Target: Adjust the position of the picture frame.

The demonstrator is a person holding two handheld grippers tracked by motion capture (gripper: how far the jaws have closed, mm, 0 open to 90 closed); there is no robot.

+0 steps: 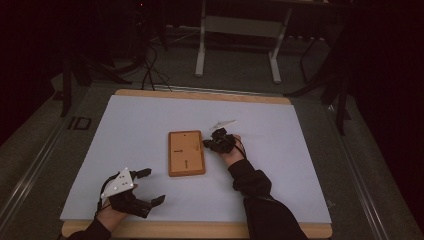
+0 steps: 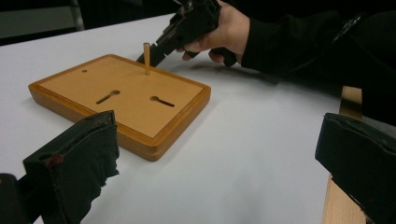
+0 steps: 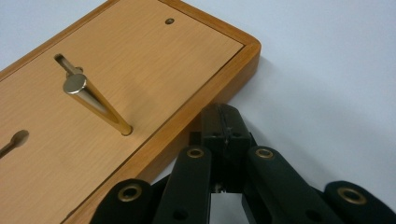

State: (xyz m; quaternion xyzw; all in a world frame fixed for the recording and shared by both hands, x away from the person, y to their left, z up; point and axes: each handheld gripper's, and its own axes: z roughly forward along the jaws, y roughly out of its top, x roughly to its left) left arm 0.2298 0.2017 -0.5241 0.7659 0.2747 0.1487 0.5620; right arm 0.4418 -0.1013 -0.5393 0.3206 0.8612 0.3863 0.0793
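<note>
- While the right gripper [image 1: 216, 141] sits at the wooden board's [image 1: 186, 167] right edge, its move should be slow and square; the left gripper [image 1: 145, 187] idles wide open, empty, near the table's front.
- From the left gripper view, a brass peg [image 2: 146, 58] stands upright in the board, just beside the right gripper.
- By the right gripper view, the jaws meet, closed on nothing, touching the board's rim; the peg stands just beyond, apart.

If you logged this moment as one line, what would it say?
left gripper open, idle | right gripper shut, beside board | peg upright in board
</note>
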